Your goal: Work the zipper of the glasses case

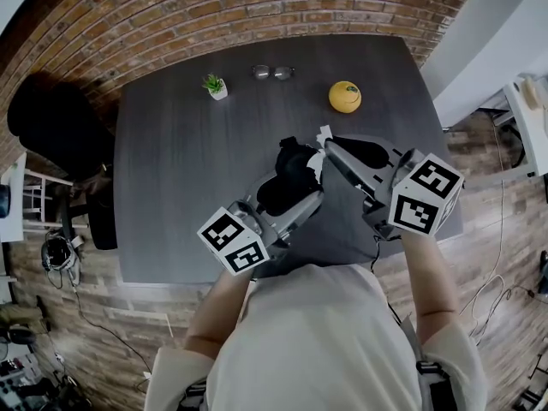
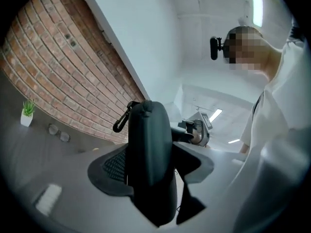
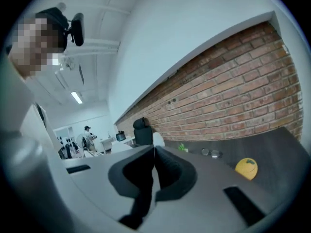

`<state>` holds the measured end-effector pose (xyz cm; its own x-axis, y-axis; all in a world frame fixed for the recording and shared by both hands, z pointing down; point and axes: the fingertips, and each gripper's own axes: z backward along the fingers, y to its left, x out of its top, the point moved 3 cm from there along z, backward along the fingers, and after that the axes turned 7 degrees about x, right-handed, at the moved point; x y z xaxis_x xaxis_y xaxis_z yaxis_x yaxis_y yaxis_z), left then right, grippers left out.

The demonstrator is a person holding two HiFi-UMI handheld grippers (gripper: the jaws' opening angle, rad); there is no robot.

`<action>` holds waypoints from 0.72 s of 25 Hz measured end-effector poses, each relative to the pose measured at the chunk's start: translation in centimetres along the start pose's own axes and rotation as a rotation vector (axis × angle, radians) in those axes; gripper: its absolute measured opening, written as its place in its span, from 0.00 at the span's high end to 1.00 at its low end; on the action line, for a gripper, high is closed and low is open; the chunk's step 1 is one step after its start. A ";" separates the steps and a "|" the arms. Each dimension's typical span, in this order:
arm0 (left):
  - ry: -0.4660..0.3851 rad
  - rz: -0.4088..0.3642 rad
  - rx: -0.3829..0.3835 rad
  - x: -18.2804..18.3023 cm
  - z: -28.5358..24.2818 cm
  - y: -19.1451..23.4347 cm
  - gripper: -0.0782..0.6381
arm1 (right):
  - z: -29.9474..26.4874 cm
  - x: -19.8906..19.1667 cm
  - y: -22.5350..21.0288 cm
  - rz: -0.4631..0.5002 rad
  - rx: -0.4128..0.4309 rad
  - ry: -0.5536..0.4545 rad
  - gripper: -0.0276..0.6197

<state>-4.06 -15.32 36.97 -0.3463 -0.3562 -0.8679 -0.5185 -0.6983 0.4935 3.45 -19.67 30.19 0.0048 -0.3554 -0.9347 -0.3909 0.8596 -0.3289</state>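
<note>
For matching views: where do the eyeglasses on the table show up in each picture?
Head view: eyeglasses at the table's far edge, between potted plant and yellow fruit.
Left gripper view: eyeglasses far left, right of the plant, below the brick wall.
Right gripper view: eyeglasses right of centre, between plant and fruit.
Shared landmark: the potted plant, in all three.

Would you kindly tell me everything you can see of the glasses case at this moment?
The glasses case is black, rounded and matte, with a small black snap clip at its top end. It stands upright in the left gripper view, clamped between the jaws of the left gripper and held above the dark table. The shut right gripper is close beside it. Its zipper cannot be made out.
</note>
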 end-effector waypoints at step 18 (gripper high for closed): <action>-0.013 0.010 0.013 0.1 0.1 -0.4 0.57 | -1.7 0.4 2.6 0.098 0.097 0.064 0.95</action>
<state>-3.93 -14.99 36.71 -0.3622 -0.3548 -0.8619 -0.5251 -0.6864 0.5032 0.91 -18.19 29.20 -0.0886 -0.2881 -0.9535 -0.2961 0.9216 -0.2510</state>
